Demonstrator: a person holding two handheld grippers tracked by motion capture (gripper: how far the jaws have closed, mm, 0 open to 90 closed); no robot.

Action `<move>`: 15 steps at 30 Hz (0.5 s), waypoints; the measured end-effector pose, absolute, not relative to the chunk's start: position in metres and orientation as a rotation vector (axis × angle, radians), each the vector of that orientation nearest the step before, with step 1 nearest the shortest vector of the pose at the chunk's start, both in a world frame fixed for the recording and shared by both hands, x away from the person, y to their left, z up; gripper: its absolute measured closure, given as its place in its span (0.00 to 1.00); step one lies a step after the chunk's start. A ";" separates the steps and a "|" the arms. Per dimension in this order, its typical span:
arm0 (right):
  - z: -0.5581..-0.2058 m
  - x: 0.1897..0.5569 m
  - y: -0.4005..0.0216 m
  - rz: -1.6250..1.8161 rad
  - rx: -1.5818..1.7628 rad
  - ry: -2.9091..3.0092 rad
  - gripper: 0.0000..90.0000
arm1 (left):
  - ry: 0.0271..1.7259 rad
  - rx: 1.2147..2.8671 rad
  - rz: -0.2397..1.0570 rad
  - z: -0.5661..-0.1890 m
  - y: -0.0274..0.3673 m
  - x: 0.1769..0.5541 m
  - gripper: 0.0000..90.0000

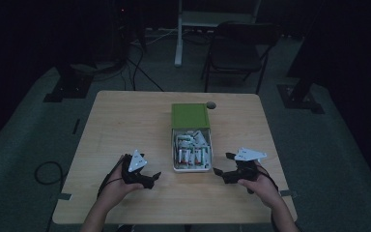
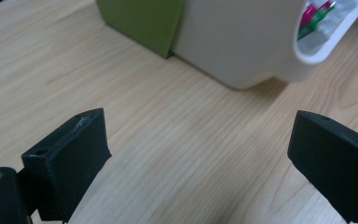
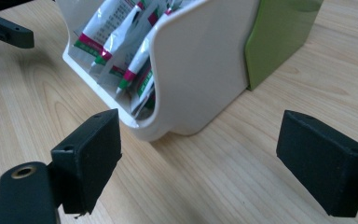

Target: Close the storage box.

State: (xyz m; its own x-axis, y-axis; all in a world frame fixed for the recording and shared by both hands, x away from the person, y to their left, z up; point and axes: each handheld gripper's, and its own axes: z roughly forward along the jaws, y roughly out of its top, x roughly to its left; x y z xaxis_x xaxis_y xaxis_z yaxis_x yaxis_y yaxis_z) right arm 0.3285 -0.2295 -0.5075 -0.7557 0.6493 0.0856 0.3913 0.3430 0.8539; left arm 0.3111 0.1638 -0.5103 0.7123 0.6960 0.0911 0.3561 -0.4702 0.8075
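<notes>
Sachets [image 3: 121,32], white with green and pink ends, lie packed in the white box [image 1: 192,168] whose green lid [image 1: 190,115] sits just behind it. The box rests between the two grippers: left gripper [image 1: 150,178] and right gripper [image 1: 221,165] each flank a side, jaws spread wide and empty, seemingly poised to reach in from either side.

Left gripper [image 1: 153,176] and right gripper [image 1: 220,170] rest low, jaws spread wide (nothing held)

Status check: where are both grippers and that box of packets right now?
Left gripper open, empty. Right gripper open, empty. White box of packets between them, untouched. Nothing blocking.
</notes>
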 end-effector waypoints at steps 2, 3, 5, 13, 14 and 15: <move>-0.506 0.329 -0.228 1.380 0.931 2.334 0.15 | 0.789 2.090 0.526 -0.509 0.161 0.312 0.06; -0.506 0.329 -0.228 1.383 0.934 2.331 0.15 | 0.779 2.093 0.528 -0.508 0.160 0.313 0.06; -0.505 0.330 -0.228 1.391 0.937 2.327 0.15 | 0.767 2.090 0.528 -0.507 0.157 0.313 0.06; -0.504 0.331 -0.226 1.409 0.954 2.313 0.15 | 0.737 2.077 0.516 -0.502 0.147 0.317 0.06; -0.504 0.331 -0.226 1.411 0.954 2.314 0.15 | 0.726 2.080 0.518 -0.501 0.146 0.318 0.06; -0.504 0.331 -0.225 1.410 0.950 2.319 0.15 | 0.721 2.078 0.519 -0.500 0.144 0.319 0.06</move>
